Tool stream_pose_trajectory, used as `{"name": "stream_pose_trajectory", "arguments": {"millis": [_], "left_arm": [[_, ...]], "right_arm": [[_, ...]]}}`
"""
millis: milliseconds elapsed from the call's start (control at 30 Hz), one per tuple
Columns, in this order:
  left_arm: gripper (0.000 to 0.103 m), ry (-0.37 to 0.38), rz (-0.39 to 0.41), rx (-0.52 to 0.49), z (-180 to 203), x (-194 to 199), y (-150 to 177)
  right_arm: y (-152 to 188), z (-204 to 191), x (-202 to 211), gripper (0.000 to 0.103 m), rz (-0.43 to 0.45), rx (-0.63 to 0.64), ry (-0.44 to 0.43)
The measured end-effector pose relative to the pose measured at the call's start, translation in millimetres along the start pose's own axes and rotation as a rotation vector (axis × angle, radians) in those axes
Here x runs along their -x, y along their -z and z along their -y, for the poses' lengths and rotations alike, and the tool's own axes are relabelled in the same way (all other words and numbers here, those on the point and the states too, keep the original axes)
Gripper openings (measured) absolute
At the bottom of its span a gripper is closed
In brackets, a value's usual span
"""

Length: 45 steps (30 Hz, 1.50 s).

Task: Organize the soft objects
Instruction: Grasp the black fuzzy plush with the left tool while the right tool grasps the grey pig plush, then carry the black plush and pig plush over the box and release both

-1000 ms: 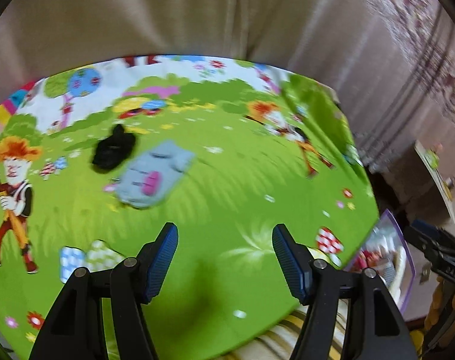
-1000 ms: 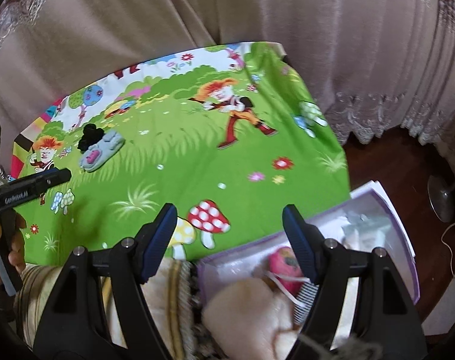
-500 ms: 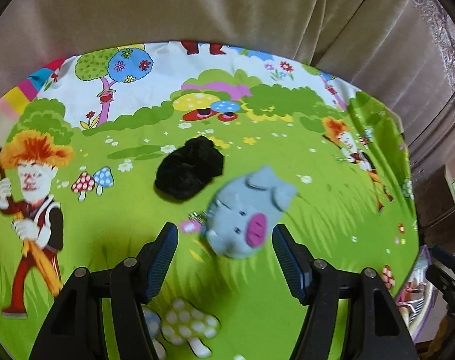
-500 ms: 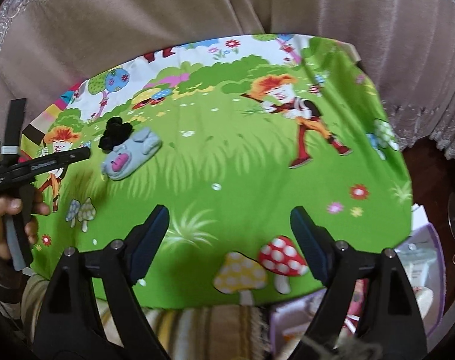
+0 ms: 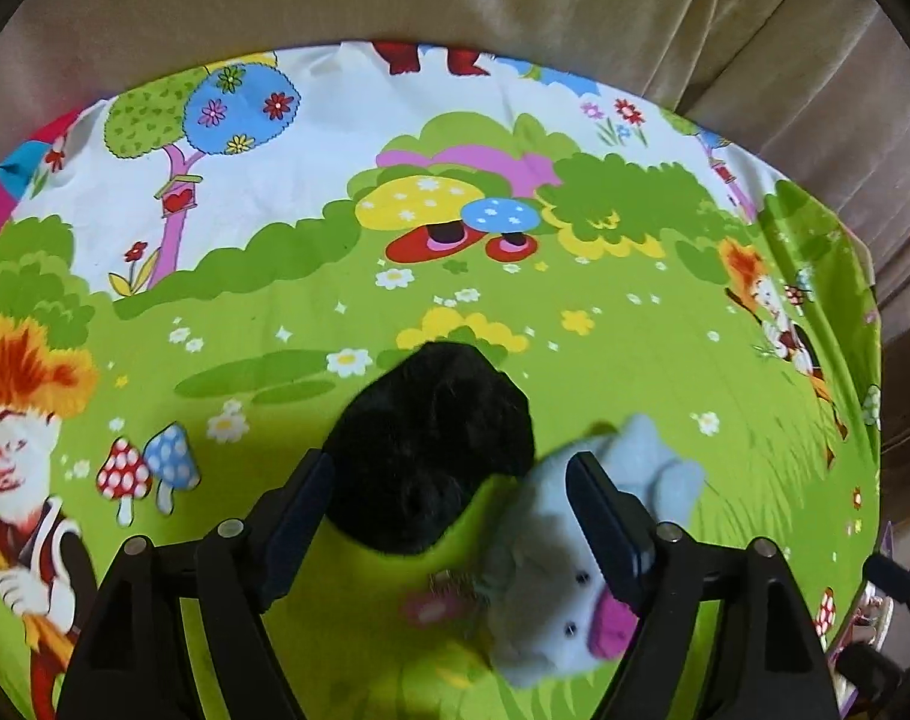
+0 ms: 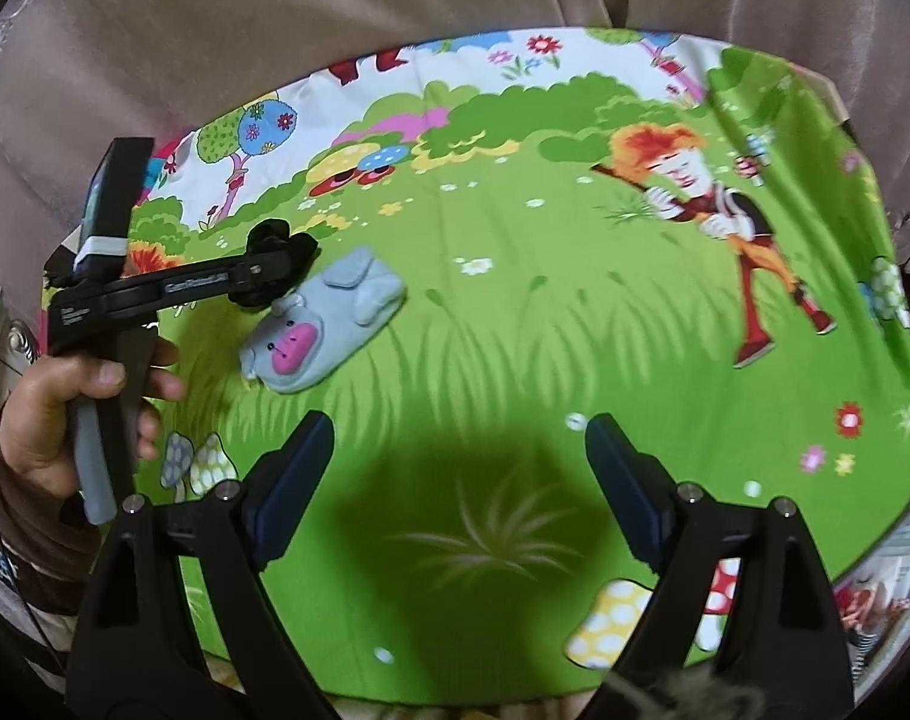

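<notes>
Two soft toys: black one (image 5: 431,444), grey pig (image 5: 565,588)

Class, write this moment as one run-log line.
left gripper: open, around black fluffy item | right gripper: open, empty, over cloth | grey pig plush: beside black item

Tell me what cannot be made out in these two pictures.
- Black toy: shape unclear; dark, featureless in left view, left tongs cover it in right view.
- Pig: blurred, partly behind a finger in left view.
- Box: cut off by right view's edge.
</notes>
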<state>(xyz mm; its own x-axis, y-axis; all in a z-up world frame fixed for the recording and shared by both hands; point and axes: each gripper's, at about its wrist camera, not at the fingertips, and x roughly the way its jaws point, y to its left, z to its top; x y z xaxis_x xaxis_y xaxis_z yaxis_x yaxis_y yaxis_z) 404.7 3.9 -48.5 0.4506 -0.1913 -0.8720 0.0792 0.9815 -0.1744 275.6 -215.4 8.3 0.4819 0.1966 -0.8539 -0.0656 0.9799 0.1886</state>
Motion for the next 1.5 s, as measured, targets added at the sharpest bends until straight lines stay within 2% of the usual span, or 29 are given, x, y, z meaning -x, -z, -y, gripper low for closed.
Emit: {"name": "stream_pose_trajectory", "arguments": {"millis": [200,267,333,367,467,667,833,1133,1300,1367,1500], "left_arm": [[0.078,-0.048,-0.035,-0.018,-5.4,-21.7,-0.2],[0.069,-0.081,-0.030,-0.073,1.0,-22.6,0.8],[0.050,-0.093,-0.019,-0.090,1.3,-21.2,1.0],[0.042,-0.083,-0.017,-0.083,-0.3,-19.7,0.9],[0.033,-0.032,-0.018,-0.050,-7.1,-15.3,2.3],[0.029,0.013,-0.005,0.024,-21.0,-3.3,14.3],[0.029,0.039,0.035,0.121,-41.3,22.7,23.9],[0.029,0.061,0.102,0.226,-68.0,57.4,40.5],[0.029,0.079,0.121,0.262,-76.4,66.2,48.9],[0.029,0.088,0.128,0.273,-77.9,70.5,53.0],[0.029,0.107,0.135,0.287,-76.9,75.8,58.5]], "right_arm": [[-9.4,-12.5,-20.8,0.089,-0.028,-0.047,-0.019],[-12.2,-17.2,-26.2,0.090,-0.031,-0.054,-0.018],[-14.9,-23.7,-33.4,0.090,-0.041,-0.055,-0.012],[-15.8,-26.4,-36.3,0.090,-0.046,-0.054,-0.012],[-17.3,-35.3,-44.6,0.091,-0.056,-0.056,-0.010],[-20.7,-55.8,-62.9,0.091,-0.075,-0.051,-0.003],[-28.3,-68.7,-80.0,0.091,-0.097,-0.133,-0.027],[-39.6,-92.0,-112.6,0.094,-0.131,-0.210,0.052],[-40.9,-101.1,-127.9,0.096,-0.138,-0.176,0.091],[-43.1,-106.3,-133.7,0.099,-0.130,-0.131,0.123],[-41.7,-114.4,-138.4,0.098,-0.105,-0.022,0.158]]}}
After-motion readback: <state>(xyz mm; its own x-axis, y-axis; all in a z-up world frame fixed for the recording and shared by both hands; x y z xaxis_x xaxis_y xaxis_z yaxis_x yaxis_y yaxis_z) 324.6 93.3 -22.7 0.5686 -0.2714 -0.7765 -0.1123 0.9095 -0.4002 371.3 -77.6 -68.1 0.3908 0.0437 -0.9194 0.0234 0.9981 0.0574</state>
